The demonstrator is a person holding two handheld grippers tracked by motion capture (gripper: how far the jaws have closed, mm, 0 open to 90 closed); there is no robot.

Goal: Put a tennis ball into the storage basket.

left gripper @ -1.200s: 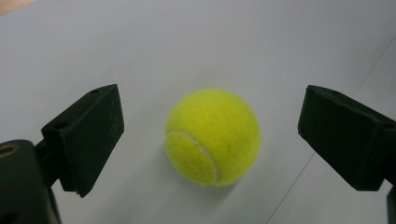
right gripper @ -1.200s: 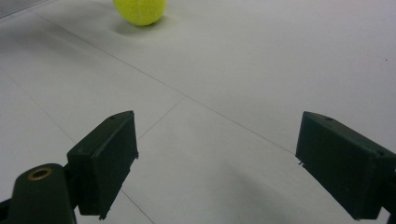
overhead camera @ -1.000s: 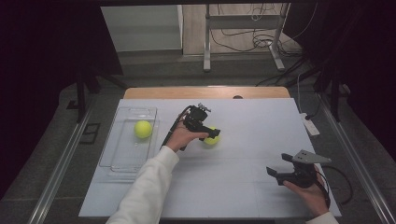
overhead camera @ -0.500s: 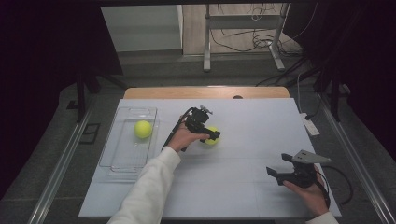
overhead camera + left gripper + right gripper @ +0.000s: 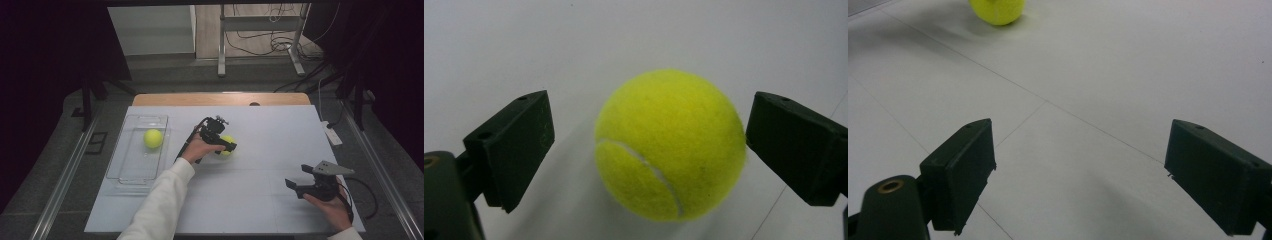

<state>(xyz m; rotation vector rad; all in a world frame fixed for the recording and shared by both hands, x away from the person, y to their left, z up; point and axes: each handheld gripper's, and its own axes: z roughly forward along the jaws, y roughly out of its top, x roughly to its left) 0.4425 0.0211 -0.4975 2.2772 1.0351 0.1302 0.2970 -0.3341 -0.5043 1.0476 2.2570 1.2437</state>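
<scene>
At mid-table (image 5: 250, 175), the left hand-held gripper (image 5: 649, 150) straddles a ball (image 5: 669, 145), jaws apart; the right hand-held gripper (image 5: 1088, 175) hovers apart, empty.

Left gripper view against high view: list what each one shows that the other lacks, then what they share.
Left gripper view alone: the white seam curving across the tennis ball, and both black jaws standing apart on either side of it, a gap showing at the left jaw, the right jaw very near.

High view alone: a second tennis ball lying in the clear tray, the right gripper held low at the table's near right, open, and the white sleeve.

Shared: the ball between the left gripper jaws, resting on the white table.
</scene>
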